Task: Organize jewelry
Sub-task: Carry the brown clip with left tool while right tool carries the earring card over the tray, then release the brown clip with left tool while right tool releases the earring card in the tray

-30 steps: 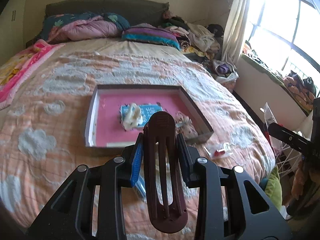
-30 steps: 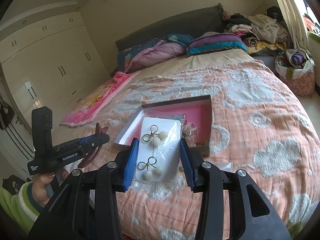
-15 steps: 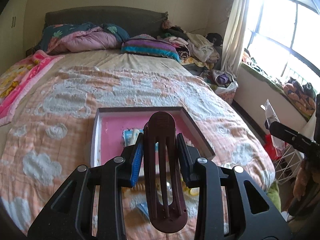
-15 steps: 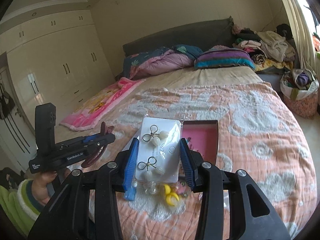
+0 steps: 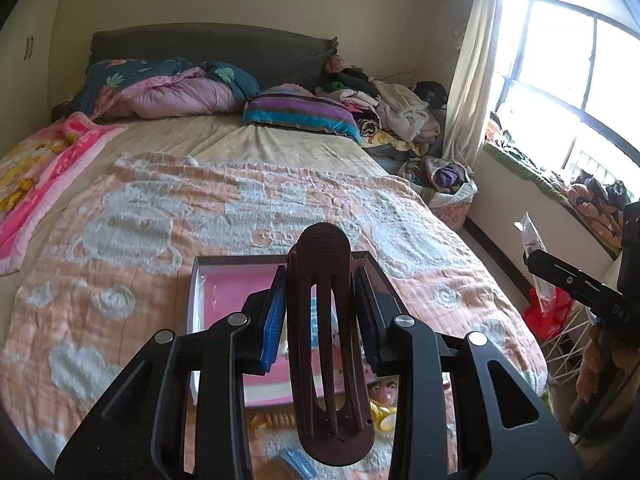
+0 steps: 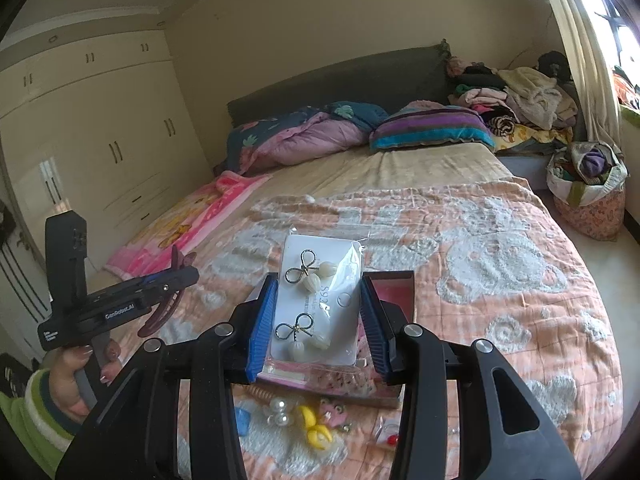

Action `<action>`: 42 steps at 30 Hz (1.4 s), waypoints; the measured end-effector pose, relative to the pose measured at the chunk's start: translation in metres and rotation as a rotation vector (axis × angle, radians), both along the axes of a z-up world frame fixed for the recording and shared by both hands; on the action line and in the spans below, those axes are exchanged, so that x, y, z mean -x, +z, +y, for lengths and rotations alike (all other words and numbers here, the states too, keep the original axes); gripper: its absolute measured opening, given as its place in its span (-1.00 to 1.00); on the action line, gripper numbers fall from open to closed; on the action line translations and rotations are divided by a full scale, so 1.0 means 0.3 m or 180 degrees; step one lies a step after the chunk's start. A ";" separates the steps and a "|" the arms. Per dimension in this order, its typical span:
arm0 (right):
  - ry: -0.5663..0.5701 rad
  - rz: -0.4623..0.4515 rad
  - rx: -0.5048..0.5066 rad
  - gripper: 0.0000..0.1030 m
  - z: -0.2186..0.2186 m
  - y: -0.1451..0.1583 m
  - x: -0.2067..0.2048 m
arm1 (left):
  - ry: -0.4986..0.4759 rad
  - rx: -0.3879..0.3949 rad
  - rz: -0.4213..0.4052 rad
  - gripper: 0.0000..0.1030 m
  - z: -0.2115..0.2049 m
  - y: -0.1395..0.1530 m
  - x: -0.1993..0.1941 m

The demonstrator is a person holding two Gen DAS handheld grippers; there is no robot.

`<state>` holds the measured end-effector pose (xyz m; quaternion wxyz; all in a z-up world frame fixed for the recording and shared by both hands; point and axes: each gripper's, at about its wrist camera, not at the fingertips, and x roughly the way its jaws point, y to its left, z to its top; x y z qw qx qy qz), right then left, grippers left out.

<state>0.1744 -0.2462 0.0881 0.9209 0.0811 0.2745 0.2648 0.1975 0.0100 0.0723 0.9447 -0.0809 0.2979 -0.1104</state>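
My left gripper (image 5: 320, 312) is shut on a dark brown hair clip (image 5: 326, 344), held above a shallow box with a pink floor (image 5: 224, 284) on the bed. My right gripper (image 6: 318, 312) is shut on a white earring card in a clear bag (image 6: 320, 300), held above the same box (image 6: 394, 288). The left gripper with the clip (image 6: 164, 308) shows at the left of the right wrist view. Loose pieces lie on the blanket in front of the box: a pearl bauble (image 6: 280, 416), yellow pieces (image 6: 316, 428), a blue piece (image 6: 241, 420).
The bed has an orange and white blanket (image 5: 120, 240), pillows and a quilt (image 5: 180, 92) at the headboard. A clothes pile (image 5: 392, 108) and a basket (image 6: 588, 188) stand to the right. A wardrobe (image 6: 80, 140) is at the left, a window (image 5: 580, 80) at the right.
Both grippers have pulled back and up from the box, each keeping its hold. The box now looks smaller and lower, and loose pieces in front of it have come into view.
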 end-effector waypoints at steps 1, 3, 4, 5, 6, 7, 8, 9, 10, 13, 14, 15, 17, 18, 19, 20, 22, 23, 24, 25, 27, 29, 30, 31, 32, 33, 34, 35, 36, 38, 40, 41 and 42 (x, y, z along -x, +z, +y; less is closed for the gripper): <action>-0.0013 0.0006 -0.0007 -0.23 -0.002 0.000 -0.012 | -0.0013 -0.0020 0.0006 -0.53 -0.007 0.000 -0.013; -0.0043 0.0026 -0.0005 -0.23 -0.002 -0.003 -0.036 | -0.0031 -0.0062 0.0020 -0.53 -0.021 -0.004 -0.031; -0.0052 0.0031 -0.0002 -0.23 -0.002 -0.008 -0.046 | -0.0047 -0.0078 0.0031 -0.53 -0.030 -0.008 -0.040; -0.0066 0.0043 0.0009 -0.23 -0.001 -0.013 -0.061 | -0.0061 -0.0104 0.0052 -0.53 -0.044 -0.017 -0.052; -0.0078 0.0058 0.0016 -0.23 -0.001 -0.017 -0.072 | -0.0072 -0.0122 0.0067 -0.53 -0.051 -0.024 -0.060; -0.0087 0.0081 0.0022 -0.23 -0.002 -0.025 -0.085 | -0.0089 -0.0137 0.0096 -0.53 -0.063 -0.037 -0.070; -0.0098 0.0113 0.0029 -0.23 -0.002 -0.037 -0.100 | -0.0108 -0.0155 0.0122 -0.53 -0.074 -0.050 -0.078; -0.0109 0.0132 0.0038 -0.23 -0.004 -0.045 -0.111 | -0.0119 -0.0179 0.0135 -0.53 -0.082 -0.060 -0.083; -0.0128 0.0164 0.0052 -0.23 -0.005 -0.060 -0.125 | -0.0132 -0.0210 0.0155 -0.53 -0.092 -0.073 -0.089; -0.0180 0.0242 0.0070 -0.23 -0.006 -0.102 -0.161 | -0.0179 -0.0234 0.0263 -0.53 -0.114 -0.127 -0.110; -0.0189 0.0258 0.0084 -0.23 -0.006 -0.113 -0.169 | -0.0189 -0.0240 0.0298 -0.53 -0.119 -0.145 -0.118; -0.0190 0.0306 0.0096 -0.23 -0.003 -0.135 -0.182 | -0.0205 -0.0248 0.0347 -0.53 -0.128 -0.170 -0.128; -0.0169 0.0381 0.0104 -0.23 0.001 -0.167 -0.204 | -0.0215 -0.0281 0.0398 -0.53 -0.140 -0.205 -0.140; -0.0157 0.0425 0.0137 -0.23 0.008 -0.190 -0.214 | -0.0220 -0.0293 0.0419 -0.53 -0.145 -0.218 -0.144; -0.0148 0.0447 0.0152 -0.23 0.012 -0.202 -0.220 | -0.0230 -0.0295 0.0446 -0.53 -0.148 -0.233 -0.148; -0.0141 0.0472 0.0163 -0.23 0.016 -0.217 -0.225 | -0.0239 -0.0300 0.0484 -0.53 -0.151 -0.252 -0.152; -0.0140 0.0532 0.0172 -0.23 0.023 -0.250 -0.235 | -0.0249 -0.0325 0.0538 -0.52 -0.156 -0.280 -0.158; -0.0139 0.0560 0.0181 -0.23 0.028 -0.267 -0.240 | -0.0259 -0.0330 0.0578 -0.52 -0.158 -0.297 -0.162; -0.0140 0.0575 0.0190 -0.23 0.031 -0.277 -0.246 | -0.0266 -0.0334 0.0609 -0.52 -0.160 -0.310 -0.164; -0.0139 0.0592 0.0206 -0.23 0.036 -0.291 -0.249 | -0.0266 -0.0342 0.0633 -0.52 -0.163 -0.321 -0.166; -0.0131 0.0622 0.0234 -0.23 0.047 -0.315 -0.250 | -0.0277 -0.0342 0.0688 -0.52 -0.165 -0.348 -0.171; -0.0119 0.0663 0.0261 -0.23 0.059 -0.340 -0.253 | -0.0277 -0.0343 0.0743 -0.52 -0.166 -0.374 -0.174; -0.0116 0.0673 0.0273 -0.23 0.063 -0.348 -0.254 | -0.0282 -0.0338 0.0765 -0.52 -0.165 -0.384 -0.177; -0.0109 0.0685 0.0289 -0.23 0.068 -0.360 -0.255 | -0.0280 -0.0338 0.0785 -0.52 -0.165 -0.393 -0.179; -0.0105 0.0694 0.0296 -0.23 0.070 -0.365 -0.256 | -0.0281 -0.0336 0.0807 -0.52 -0.165 -0.405 -0.179; -0.0102 0.0707 0.0307 -0.23 0.074 -0.373 -0.257 | -0.0280 -0.0338 0.0824 -0.52 -0.164 -0.414 -0.179; -0.0101 0.0718 0.0319 -0.23 0.078 -0.380 -0.258 | -0.0275 -0.0333 0.0834 -0.52 -0.162 -0.419 -0.181; -0.0103 0.0735 0.0332 -0.23 0.081 -0.390 -0.261 | -0.0274 -0.0323 0.0847 -0.52 -0.160 -0.426 -0.182; -0.0103 0.0744 0.0337 -0.23 0.083 -0.396 -0.262 | -0.0273 -0.0319 0.0862 -0.52 -0.157 -0.434 -0.182; -0.0106 0.0763 0.0348 -0.23 0.090 -0.407 -0.265 | -0.0262 -0.0326 0.0888 -0.52 -0.155 -0.448 -0.183; -0.0105 0.0780 0.0359 -0.23 0.096 -0.416 -0.268 | -0.0260 -0.0329 0.0903 -0.52 -0.153 -0.457 -0.181; -0.0102 0.0792 0.0360 -0.23 0.099 -0.422 -0.269 | -0.0262 -0.0336 0.0910 -0.52 -0.153 -0.462 -0.179; -0.0097 0.0800 0.0362 -0.23 0.103 -0.427 -0.270 | -0.0265 -0.0345 0.0913 -0.52 -0.153 -0.467 -0.176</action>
